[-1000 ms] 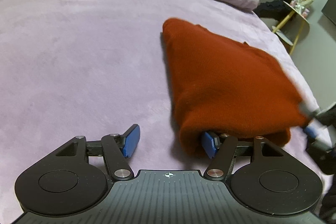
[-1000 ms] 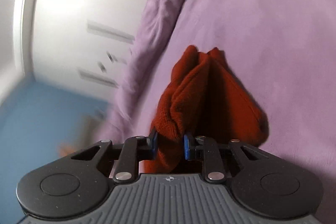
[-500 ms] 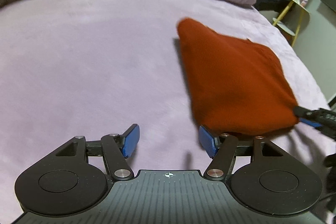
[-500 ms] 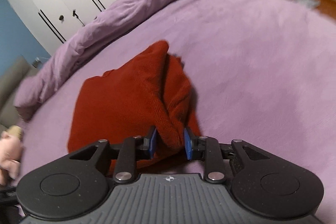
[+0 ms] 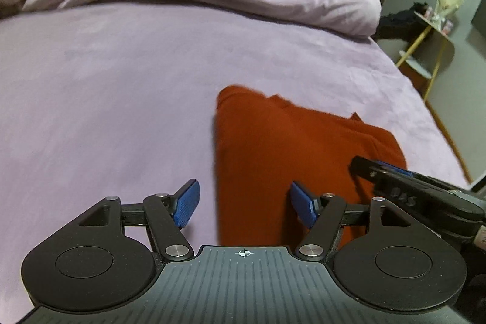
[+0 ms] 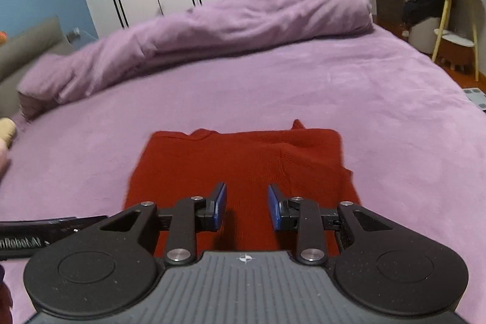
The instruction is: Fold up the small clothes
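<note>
You are holding your left claw (image 5: 243,204) wide open and your right claw (image 6: 246,207), just opening, empty over the folded rust-red knitted garment (image 6: 243,163) lying flat on the near purple bed (image 6: 334,87).

Bed (image 6: 379,87) with lilac cover is carrying a folded red garment (image 6: 243,160), lying flat near the front edge; a bunched lilac duvet (image 6: 227,23) is lying along the far side.

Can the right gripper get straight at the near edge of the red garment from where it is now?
Probably yes. The right gripper is open with nothing between its fingers, and the red garment lies flat on the bed just ahead of it. Nothing sits between them.
</note>
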{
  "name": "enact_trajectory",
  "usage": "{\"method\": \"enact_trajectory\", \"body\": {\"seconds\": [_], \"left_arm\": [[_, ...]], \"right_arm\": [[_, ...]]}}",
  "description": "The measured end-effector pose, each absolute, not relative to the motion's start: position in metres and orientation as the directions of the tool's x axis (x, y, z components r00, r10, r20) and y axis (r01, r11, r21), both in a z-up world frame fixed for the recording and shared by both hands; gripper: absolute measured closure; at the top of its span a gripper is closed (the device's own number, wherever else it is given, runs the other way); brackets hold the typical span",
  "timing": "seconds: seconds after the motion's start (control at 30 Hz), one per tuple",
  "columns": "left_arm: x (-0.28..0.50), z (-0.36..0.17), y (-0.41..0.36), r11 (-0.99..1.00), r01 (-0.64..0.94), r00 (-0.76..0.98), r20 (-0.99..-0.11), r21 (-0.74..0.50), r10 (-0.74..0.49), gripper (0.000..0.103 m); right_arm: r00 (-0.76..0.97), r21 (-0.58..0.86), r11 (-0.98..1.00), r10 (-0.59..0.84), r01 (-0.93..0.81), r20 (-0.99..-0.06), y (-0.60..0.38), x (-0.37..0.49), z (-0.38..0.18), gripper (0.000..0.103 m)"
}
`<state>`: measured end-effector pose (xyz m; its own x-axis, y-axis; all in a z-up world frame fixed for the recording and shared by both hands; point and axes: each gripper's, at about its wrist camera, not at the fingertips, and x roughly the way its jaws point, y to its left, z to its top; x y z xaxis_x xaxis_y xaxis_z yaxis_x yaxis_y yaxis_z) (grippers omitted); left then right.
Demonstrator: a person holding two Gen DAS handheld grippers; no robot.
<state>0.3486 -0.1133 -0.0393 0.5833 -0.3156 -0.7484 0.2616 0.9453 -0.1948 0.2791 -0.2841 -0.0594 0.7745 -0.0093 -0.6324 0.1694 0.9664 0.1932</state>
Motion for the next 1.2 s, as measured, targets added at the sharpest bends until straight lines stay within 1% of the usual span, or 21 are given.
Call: {"method": "enact_trajectory", "body": {"seconds": [0.1, 0.13, 0.17, 0.23, 0.33, 0.37, 0.47, 0.57, 0.9, 0.97, 1.07, 1.2], "left_arm": [[0.361, -0.046, -0.136, 0.948, 0.28, 0.605, -0.738, -0.152, -0.297, 0.03], [0.362, -0.048, -0.142, 0.949, 0.283, 0.61, -0.736, -0.141, -0.292, 0.03], [0.364, -0.051, -0.147, 0.949, 0.288, 0.618, -0.731, -0.133, -0.29, 0.029], [0.369, -0.058, -0.156, 0.948, 0.297, 0.623, -0.73, -0.113, -0.282, 0.025], [0.37, -0.068, -0.162, 0.951, 0.297, 0.644, -0.718, -0.083, -0.263, 0.017], [0.37, -0.072, -0.16, 0.951, 0.296, 0.647, -0.714, -0.087, -0.267, 0.015], [0.374, -0.078, -0.151, 0.949, 0.28, 0.633, -0.716, -0.143, -0.294, 0.013], [0.379, -0.082, -0.144, 0.945, 0.264, 0.613, -0.723, -0.192, -0.318, 0.012], [0.383, -0.09, -0.141, 0.942, 0.252, 0.605, -0.724, -0.221, -0.331, 0.007], [0.384, -0.09, -0.135, 0.933, 0.251, 0.585, -0.727, -0.259, -0.359, 0.007], [0.387, -0.092, -0.114, 0.898, 0.266, 0.527, -0.727, -0.35, -0.44, 0.007], [0.384, -0.086, -0.077, 0.85, 0.288, 0.465, -0.712, -0.44, -0.526, 0.007]], "right_arm": [[0.769, 0.119, 0.972, -0.083, 0.203, -0.634, -0.29, 0.299, -0.07, 0.08], [0.775, 0.122, 0.971, -0.088, 0.208, -0.626, -0.292, 0.302, -0.073, 0.084], [0.78, 0.122, 0.966, -0.104, 0.226, -0.618, -0.299, 0.303, -0.076, 0.09], [0.782, 0.102, 0.957, -0.158, 0.272, -0.603, -0.311, 0.308, -0.087, 0.09], [0.806, 0.137, 0.95, -0.158, 0.282, -0.57, -0.324, 0.298, -0.101, 0.09], [0.816, 0.136, 0.951, -0.158, 0.277, -0.556, -0.324, 0.295, -0.103, 0.09], [0.832, 0.11, 0.957, -0.172, 0.268, -0.527, -0.32, 0.295, -0.109, 0.09], [0.847, 0.143, 0.955, -0.155, 0.261, -0.509, -0.327, 0.294, -0.114, 0.091], [0.879, 0.207, 0.949, -0.122, 0.24, -0.461, -0.335, 0.284, -0.122, 0.091], [0.88, 0.217, 0.946, -0.117, 0.239, -0.461, -0.337, 0.284, -0.122, 0.091], [0.881, 0.237, 0.943, -0.101, 0.232, -0.462, -0.339, 0.282, -0.12, 0.091], [0.872, 0.341, 0.916, -0.02, 0.211, -0.488, -0.357, 0.27, -0.111, 0.091]]}}
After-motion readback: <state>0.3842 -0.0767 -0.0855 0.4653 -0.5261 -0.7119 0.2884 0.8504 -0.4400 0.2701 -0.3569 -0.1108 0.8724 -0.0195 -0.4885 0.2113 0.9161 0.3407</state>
